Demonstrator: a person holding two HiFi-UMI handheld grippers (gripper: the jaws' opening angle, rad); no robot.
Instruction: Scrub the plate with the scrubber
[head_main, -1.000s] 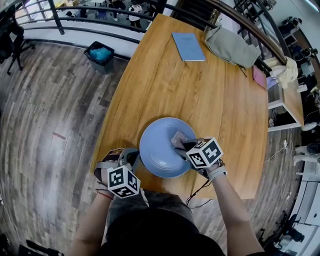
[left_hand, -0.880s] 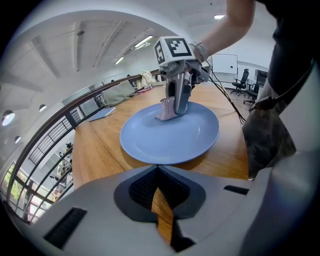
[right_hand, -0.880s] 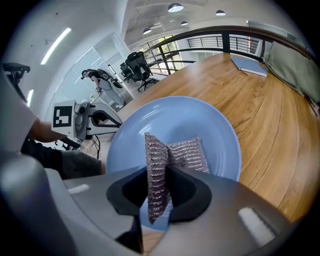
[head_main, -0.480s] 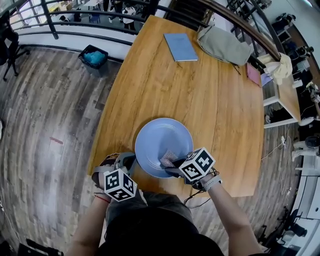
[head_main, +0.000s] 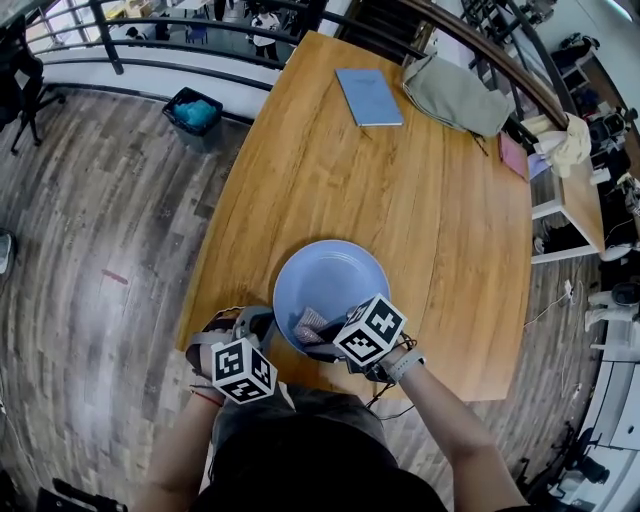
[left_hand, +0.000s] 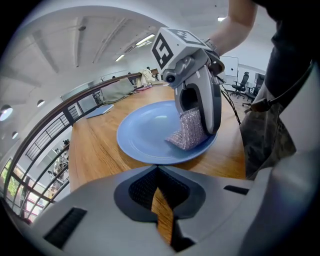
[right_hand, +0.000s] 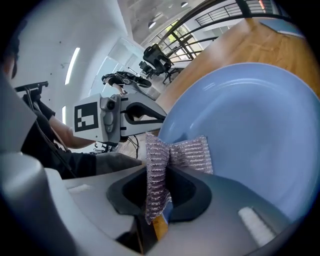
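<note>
Ahead of right tool (head_main: 318, 345) — clamped on scrubber (head_main: 309, 324) at the near rim — lies most of plate (head_main: 335, 270) | left tool (head_main: 252, 326) closed, empty, just left of it

We see a round blue plate (head_main: 342, 272) flat on the table (head_main: 420, 180). The folded silvery scrubber (head_main: 309, 324) touches its near left part.

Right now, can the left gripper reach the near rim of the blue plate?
Probably yes. The left gripper, shut and empty, sits just beside the plate's near left rim, with only bare table between. The right gripper, holding the scrubber, is farther right.
</note>
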